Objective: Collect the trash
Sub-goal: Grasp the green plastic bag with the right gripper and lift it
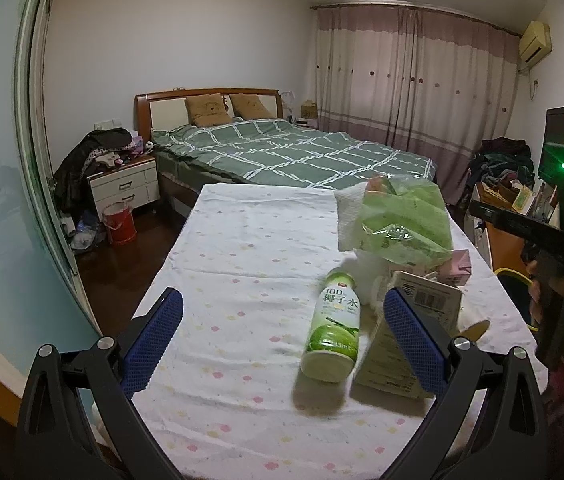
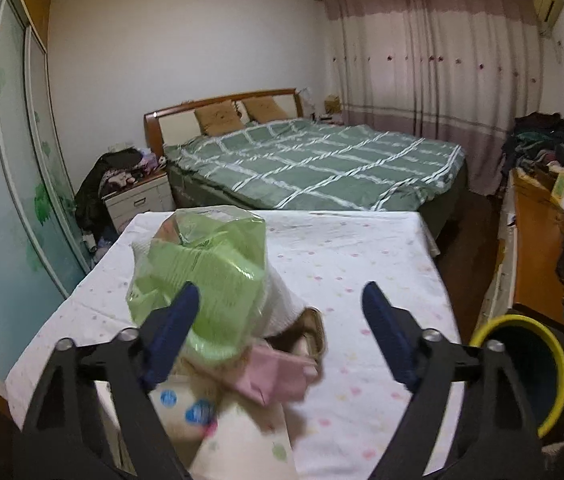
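A table with a white dotted cloth (image 1: 242, 264) holds trash. In the left wrist view a green coconut-water bottle (image 1: 331, 328) stands between my open fingers, nearer the right one, with a carton (image 1: 409, 332) partly behind that finger. A green plastic wrapper (image 1: 401, 216) lies on a paper towel (image 1: 347, 216), with a pink carton (image 1: 459, 266) beside it. My left gripper (image 1: 282, 320) is open and empty. In the right wrist view my right gripper (image 2: 280, 308) is open above the pile: green wrapper (image 2: 202, 272), pink carton (image 2: 278, 372), white dotted packets (image 2: 242, 440).
A bin with a yellow rim (image 2: 521, 372) stands to the right of the table, also in the left wrist view (image 1: 515, 280). A bed (image 1: 282, 156) lies beyond the table, a nightstand (image 1: 126, 184) and red bucket (image 1: 120, 222) to its left. A cluttered desk (image 2: 537, 220) is at right.
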